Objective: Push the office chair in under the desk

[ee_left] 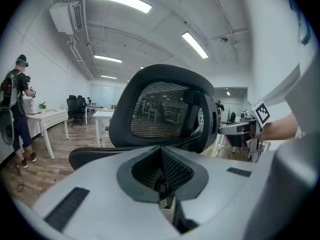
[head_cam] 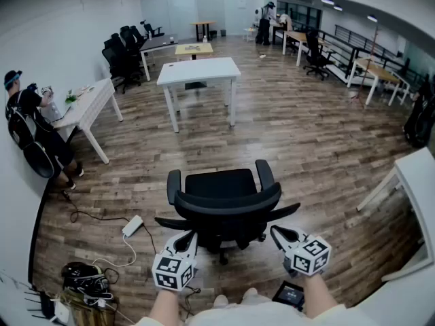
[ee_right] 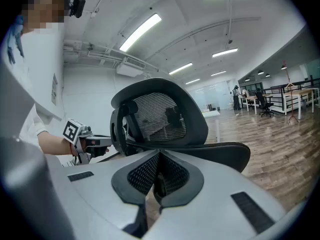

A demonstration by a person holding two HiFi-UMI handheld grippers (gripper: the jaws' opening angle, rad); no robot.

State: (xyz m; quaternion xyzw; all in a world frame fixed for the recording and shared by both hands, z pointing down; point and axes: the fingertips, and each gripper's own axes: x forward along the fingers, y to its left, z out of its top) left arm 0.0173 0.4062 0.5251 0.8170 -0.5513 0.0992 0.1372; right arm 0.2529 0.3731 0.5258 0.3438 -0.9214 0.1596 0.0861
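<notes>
- The office chair [head_cam: 224,204] stands on the wood floor [head_cam: 312,134] right in front of me. Its back is toward me and its seat faces 12 o'clock.
- My left claw [head_cam: 190,236] is squeezed shut with nothing in it. It sits just behind the chair back, at 7 o'clock of the seat.
- My right claw [head_cam: 275,231] is shut tight and empty too, at 5 o'clock of the seat.
- I cannot tell if either tip touches the chair.
- A white surface [head_cam: 198,71] stands at 12 o'clock, well apart from the chair, with bare floor between them.
- The edge of a second white surface [head_cam: 416,178] is at 3 o'clock, with open floor on that side too.
- A power strip [head_cam: 132,225] and its cord [head_cam: 92,216] lie on the floor at 9 o'clock, near the chair but apart from it.
</notes>
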